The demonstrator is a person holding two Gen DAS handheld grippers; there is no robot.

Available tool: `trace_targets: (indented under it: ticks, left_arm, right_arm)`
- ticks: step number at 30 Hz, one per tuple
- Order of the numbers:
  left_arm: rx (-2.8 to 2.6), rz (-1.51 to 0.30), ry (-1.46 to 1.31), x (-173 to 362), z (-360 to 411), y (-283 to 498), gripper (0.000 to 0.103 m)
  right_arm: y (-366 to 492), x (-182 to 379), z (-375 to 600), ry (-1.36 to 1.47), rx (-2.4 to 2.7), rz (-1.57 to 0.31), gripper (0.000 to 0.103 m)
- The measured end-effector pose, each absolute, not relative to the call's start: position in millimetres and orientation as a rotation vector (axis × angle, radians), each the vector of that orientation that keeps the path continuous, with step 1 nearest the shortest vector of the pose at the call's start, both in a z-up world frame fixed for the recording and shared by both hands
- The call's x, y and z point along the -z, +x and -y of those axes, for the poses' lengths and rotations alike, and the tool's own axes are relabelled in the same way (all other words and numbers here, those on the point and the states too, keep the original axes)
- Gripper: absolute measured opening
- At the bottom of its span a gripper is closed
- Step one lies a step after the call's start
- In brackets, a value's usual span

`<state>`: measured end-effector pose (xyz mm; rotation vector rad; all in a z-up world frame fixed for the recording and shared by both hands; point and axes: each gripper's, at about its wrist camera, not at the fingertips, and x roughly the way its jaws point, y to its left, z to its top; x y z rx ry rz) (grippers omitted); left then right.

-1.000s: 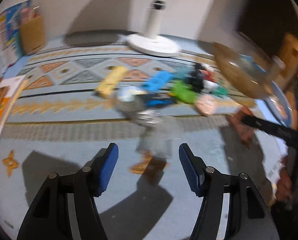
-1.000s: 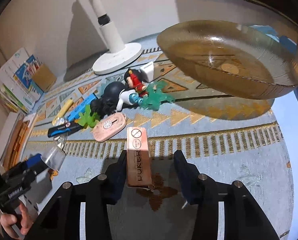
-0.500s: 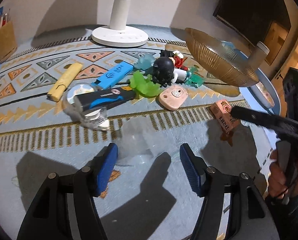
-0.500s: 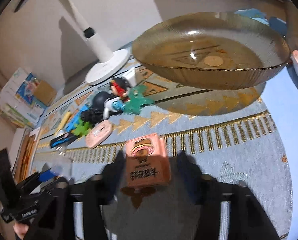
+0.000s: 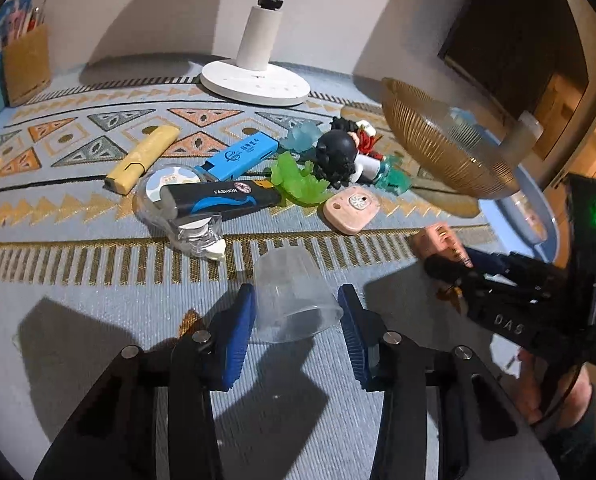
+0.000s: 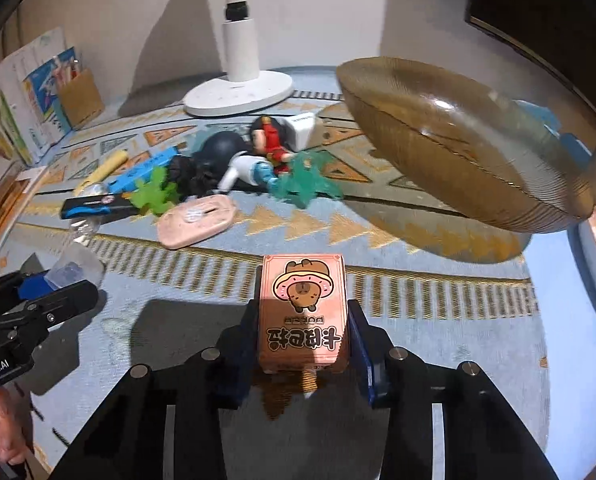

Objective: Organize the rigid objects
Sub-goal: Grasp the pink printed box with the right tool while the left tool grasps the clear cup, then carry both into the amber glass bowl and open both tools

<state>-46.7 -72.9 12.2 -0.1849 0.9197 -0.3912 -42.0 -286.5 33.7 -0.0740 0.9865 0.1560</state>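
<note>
Right now, closing both sets of jaws at once, one object each, presumably to clear the near strip of rug first.

Left gripper (image 5: 295,316): straddling a clear plastic cup lying on its side (image 5: 293,300) on the pale blue woven rug (image 5: 97,312). Blue pads sitting just beside the cup wall, no visible squeeze yet, so not a grip. Cup mouth facing the camera, which gives the pads the wider rim to bite on.

Right gripper (image 6: 302,344): clamped on a pink cardboard box with a cartoon capybara print (image 6: 302,312). Pads tight against both long sides, box upright between them, base apparently on the rug or barely off it; cannot tell which.

Further out: pink rounded flat tag (image 5: 352,210), black-and-blue pen case marked FASHION (image 5: 221,200) resting on a clear round tape dispenser (image 5: 185,220), green translucent plastic leaf piece (image 5: 298,184), black round-headed figurine (image 5: 336,156), blue rectangular case (image 5: 241,156), yellow bar-shaped case (image 5: 143,158). All bunched mid-rug, not sorted.

Far right: amber ribbed glass bowl (image 6: 458,148) raised on a stand over the rug, empty as far as visible, likely the drop target. Beyond: white round fan base (image 5: 255,84).

Versus half a second back: left pads much closer together around the same cup. Right box turned from face-on to lying back, lettering now toward the camera, and pads snug rather than spread.
</note>
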Motion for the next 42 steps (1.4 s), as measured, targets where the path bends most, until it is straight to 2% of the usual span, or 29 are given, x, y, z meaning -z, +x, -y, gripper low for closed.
trace_targets:
  ticks: [4, 10, 14, 19, 24, 30, 31, 32, 33, 34, 35, 42]
  left_arm:
    - [0.402, -0.857, -0.172, -32, 75, -57, 0.039]
    - [0.463, -0.742, -0.122, -84, 94, -59, 0.039]
    - [0.549, -0.668, -0.064, -127, 129, -42, 0.039]
    - [0.671, -0.652, -0.05, -153, 184, -6, 0.039]
    - [0.748, -0.721, -0.055, -136, 234, 27, 0.039]
    - [0.712, -0.809, -0.005, -98, 273, 49, 0.04]
    - [0.671, -0.807, -0.004, -96, 275, 53, 0.042]
    - [0.648, -0.805, -0.008, -94, 275, 55, 0.058]
    - [0.635, -0.802, -0.014, -95, 274, 58, 0.068]
    - [0.633, -0.792, -0.027, -97, 271, 59, 0.084]
    - [0.641, -0.777, -0.042, -100, 267, 59, 0.089]
    - [0.612, -0.71, -0.132, -121, 214, 44, 0.089]
  right_arm:
    - [-49, -47, 289, -0.006, -0.216, -0.955, 0.04]
    - [-63, -111, 316, 0.026, -0.183, -0.801, 0.04]
    - [-67, -160, 355, 0.029, -0.062, -0.687, 0.04]
    - [-57, -194, 416, 0.111, 0.07, -0.641, 0.04]
    - [-31, -182, 446, 0.17, 0.086, -0.731, 0.04]
    - [5, -128, 445, 0.161, 0.064, -0.915, 0.04]
    - [7, -123, 444, 0.157, 0.071, -0.929, 0.04]
    - [10, -117, 446, 0.152, 0.09, -0.946, 0.041]
    - [12, -115, 448, 0.152, 0.111, -0.949, 0.044]
    - [12, -114, 451, 0.155, 0.133, -0.946, 0.053]
    - [11, -116, 455, 0.16, 0.156, -0.931, 0.059]
    - [-15, -142, 473, 0.184, 0.231, -0.84, 0.062]
